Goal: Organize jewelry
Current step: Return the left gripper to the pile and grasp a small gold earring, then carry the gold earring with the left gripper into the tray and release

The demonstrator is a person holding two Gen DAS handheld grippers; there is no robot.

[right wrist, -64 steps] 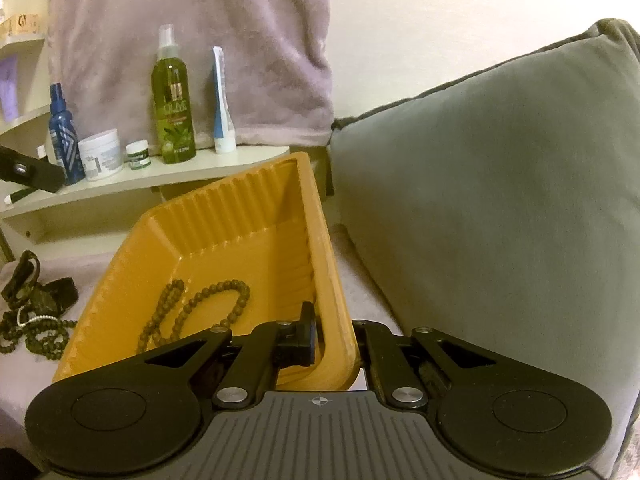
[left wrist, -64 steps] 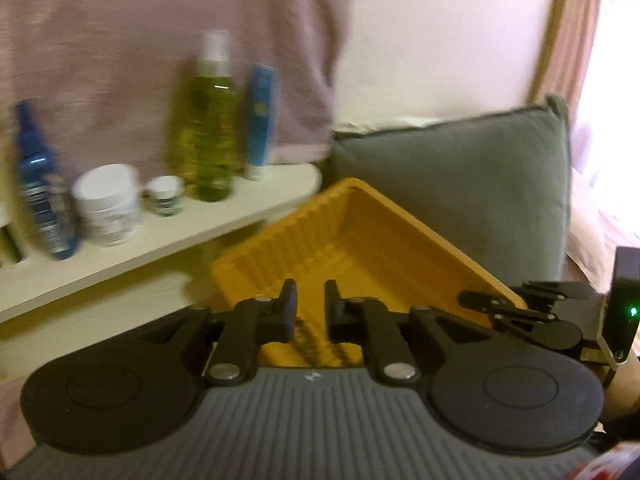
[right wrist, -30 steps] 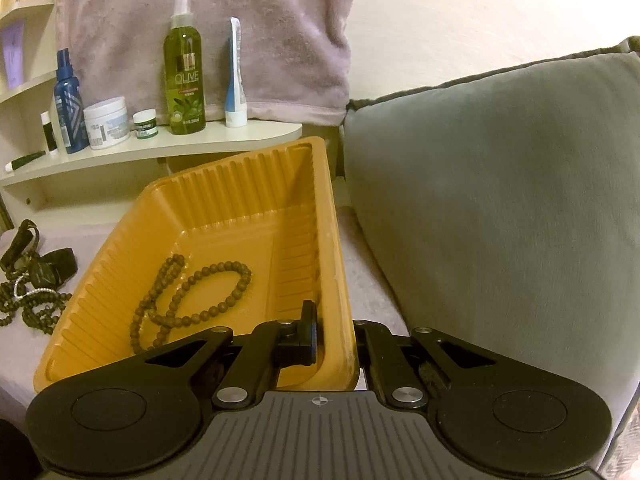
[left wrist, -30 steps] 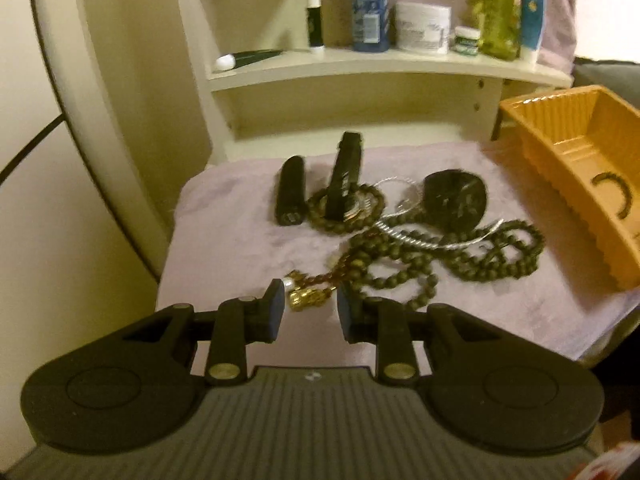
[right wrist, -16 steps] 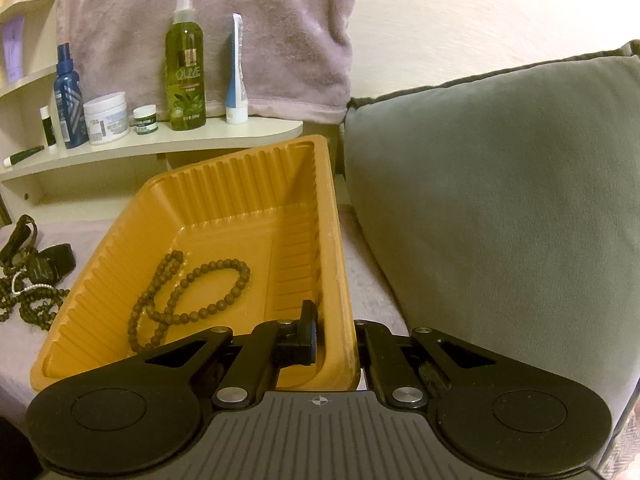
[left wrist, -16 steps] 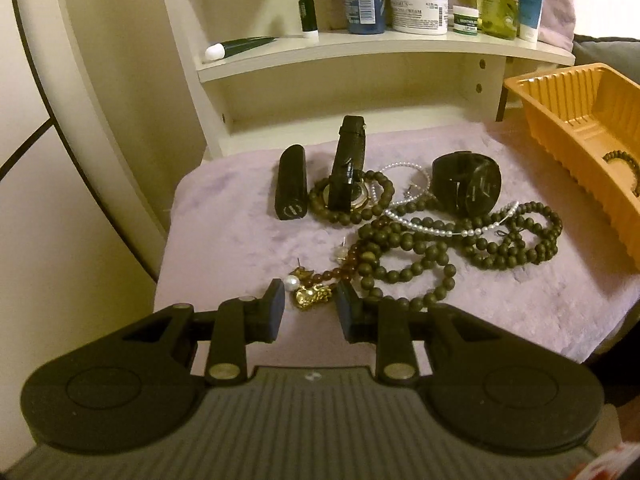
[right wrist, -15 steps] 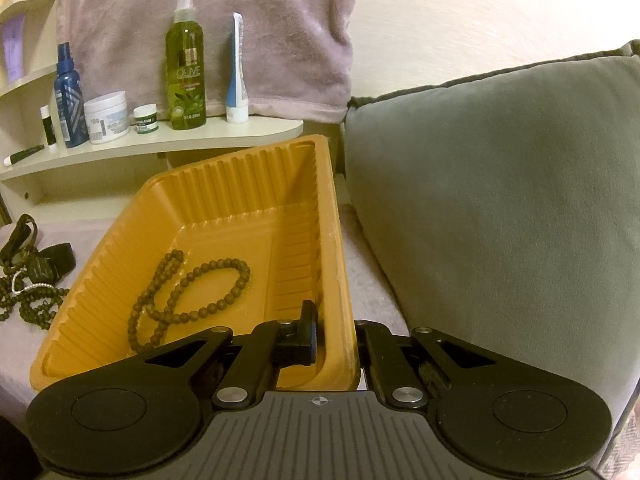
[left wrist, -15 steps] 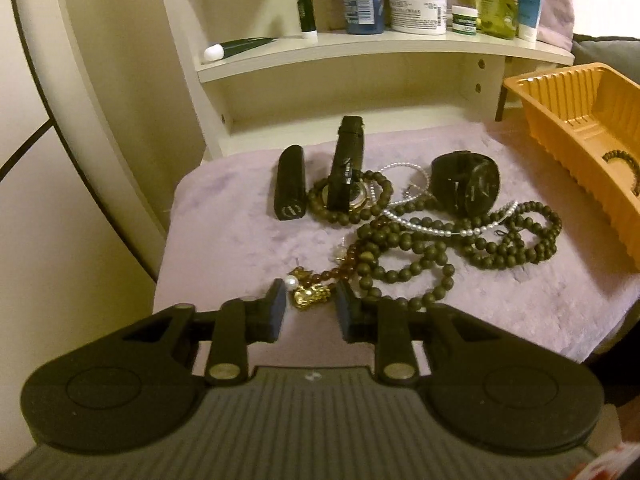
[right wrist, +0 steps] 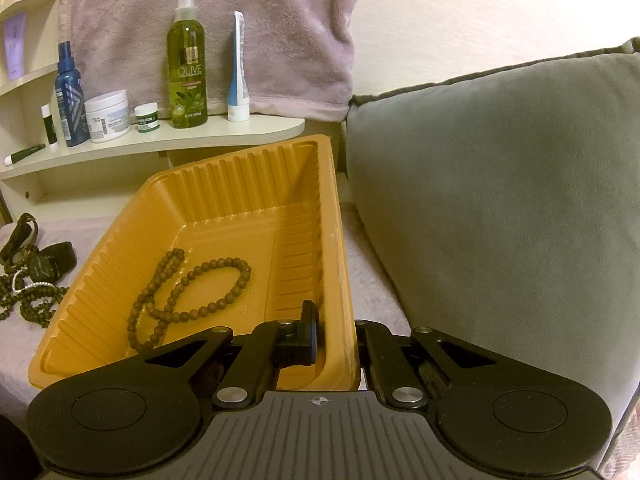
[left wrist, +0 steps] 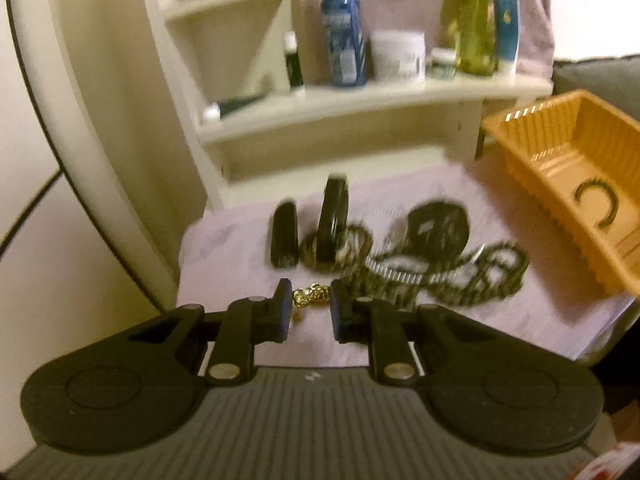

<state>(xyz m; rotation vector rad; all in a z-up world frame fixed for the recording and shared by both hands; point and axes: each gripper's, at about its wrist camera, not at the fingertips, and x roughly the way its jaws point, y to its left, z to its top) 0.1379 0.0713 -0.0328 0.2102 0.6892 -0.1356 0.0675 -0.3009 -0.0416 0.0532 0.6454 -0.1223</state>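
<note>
While your right gripper [right wrist: 334, 334] stays out of the blur, you can see its fingers pinching the near wall of the orange tray [right wrist: 224, 196], w/ a brown bead strand [right wrist: 188, 296] on the tray floor. Your left gripper [left wrist: 308, 310] has fingers pinching a gold trinket [left wrist: 310, 295], by the bead pile [left wrist: 436, 276].

1. Left hand-held gripper [left wrist: 307, 307] tilts downward, its two pads closed on a small gold trinket [left wrist: 310, 295]
2. Right hand-held gripper [right wrist: 335, 338] tilts downward too, clamped tight on the orange tray's [right wrist: 340, 264] side wall
</note>
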